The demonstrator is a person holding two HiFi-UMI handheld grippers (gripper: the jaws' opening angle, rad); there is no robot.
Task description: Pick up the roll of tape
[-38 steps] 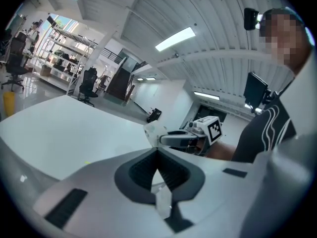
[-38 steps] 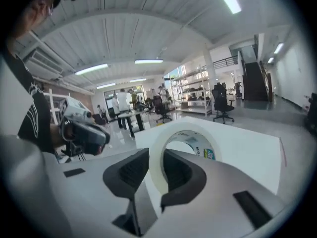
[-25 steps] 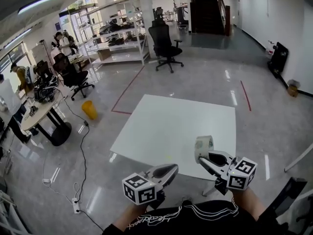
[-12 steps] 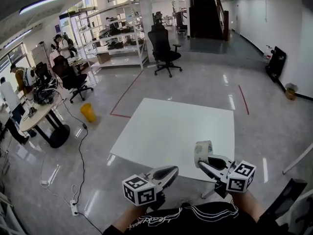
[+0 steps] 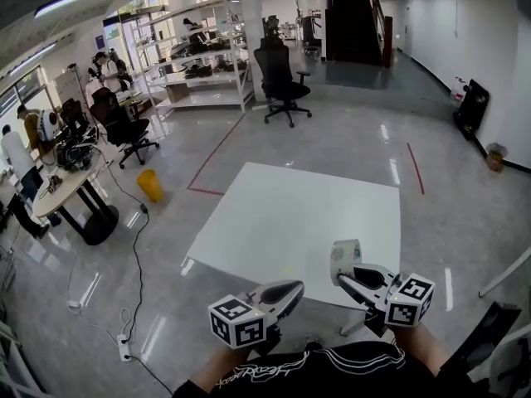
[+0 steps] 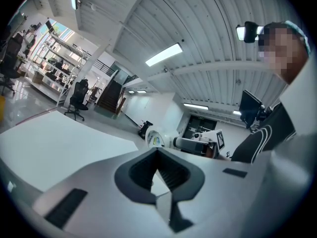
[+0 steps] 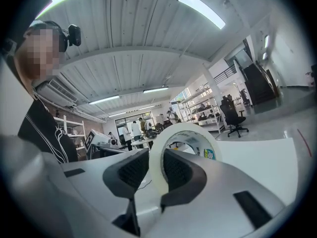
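Observation:
A whitish roll of tape (image 5: 345, 255) is held up over the near edge of the white table (image 5: 290, 214). My right gripper (image 5: 342, 274) is shut on it. In the right gripper view the roll (image 7: 185, 143) stands upright, its near wall clamped between the two dark pads (image 7: 132, 168) of the right gripper (image 7: 157, 171). My left gripper (image 5: 295, 287) hovers beside it to the left, shut and holding nothing. In the left gripper view the left gripper (image 6: 159, 168) has its jaws together, and the roll (image 6: 154, 139) shows beyond them in the right gripper (image 6: 194, 144).
A black office chair (image 5: 278, 77) stands on the floor beyond the table, with shelving (image 5: 207, 56) behind it. At left are a yellow bin (image 5: 151, 185), a round table (image 5: 75, 191) with people around it, and a cable (image 5: 137, 255) across the floor.
The right gripper with the roll sits slightly lower in the head view. The left gripper has kept still.

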